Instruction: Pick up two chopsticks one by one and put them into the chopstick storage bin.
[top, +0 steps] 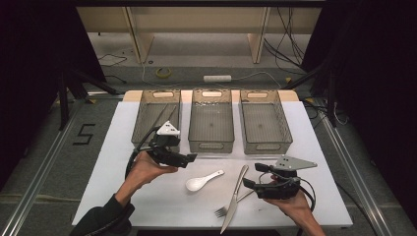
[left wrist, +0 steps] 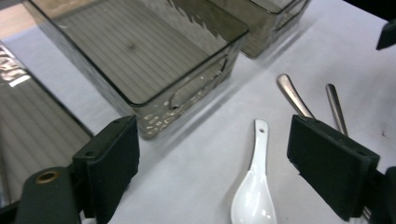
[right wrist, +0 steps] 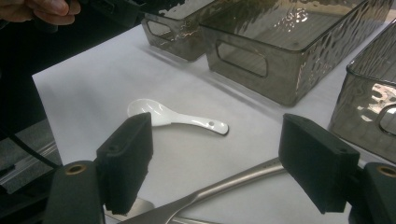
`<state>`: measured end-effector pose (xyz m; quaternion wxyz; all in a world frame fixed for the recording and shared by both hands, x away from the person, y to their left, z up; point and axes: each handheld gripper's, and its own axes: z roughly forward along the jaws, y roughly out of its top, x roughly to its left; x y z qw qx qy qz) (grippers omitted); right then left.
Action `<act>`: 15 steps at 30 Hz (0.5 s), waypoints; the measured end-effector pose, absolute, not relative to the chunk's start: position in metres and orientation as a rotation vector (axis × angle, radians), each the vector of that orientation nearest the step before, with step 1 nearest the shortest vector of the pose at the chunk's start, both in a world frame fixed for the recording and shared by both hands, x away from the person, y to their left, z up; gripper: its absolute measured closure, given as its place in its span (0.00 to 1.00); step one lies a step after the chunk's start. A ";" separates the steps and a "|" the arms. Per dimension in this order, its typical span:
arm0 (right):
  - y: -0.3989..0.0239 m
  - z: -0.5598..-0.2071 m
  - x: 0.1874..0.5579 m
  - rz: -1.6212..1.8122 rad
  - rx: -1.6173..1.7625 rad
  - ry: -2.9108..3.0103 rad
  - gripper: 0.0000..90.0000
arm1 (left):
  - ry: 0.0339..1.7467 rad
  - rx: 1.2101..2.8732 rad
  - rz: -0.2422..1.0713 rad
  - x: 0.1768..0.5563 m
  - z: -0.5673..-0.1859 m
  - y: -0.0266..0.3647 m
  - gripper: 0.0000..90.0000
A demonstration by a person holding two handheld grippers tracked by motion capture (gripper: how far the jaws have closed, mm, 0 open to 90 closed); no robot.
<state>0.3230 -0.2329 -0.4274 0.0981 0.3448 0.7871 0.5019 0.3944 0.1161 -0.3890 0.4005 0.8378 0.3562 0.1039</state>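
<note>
Spoon of smooth white china (top: 203,180) lies near middle grey bin (top: 211,142): slippery, breakable; pinch its thin handle. Both grippers' jaws gape, empty.

Three bins stand side by side at the far edge of a table (top: 314,147): left bin (top: 156,118), middle bin (top: 211,123), right bin (top: 265,123). Before them lie a spoon (top: 201,182), a knife (top: 235,196) to its right, and a fork (top: 227,209) crossing under the knife.

Glossy white ceramic-looking spoon (left wrist: 254,186); shiny metal knife (top: 235,196); smoky translucent plastic bins (top: 211,125); matt white tabletop (top: 113,162).
</note>
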 end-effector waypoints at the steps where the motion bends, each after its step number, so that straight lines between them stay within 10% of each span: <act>1: -0.233 -0.428 0.323 1.486 1.019 2.331 0.30 | 0.897 2.130 0.260 0.394 -0.390 0.114 0.18; 15: -0.232 -0.428 0.322 1.472 1.015 2.338 0.30 | 0.841 2.234 0.205 0.386 -0.404 0.090 0.18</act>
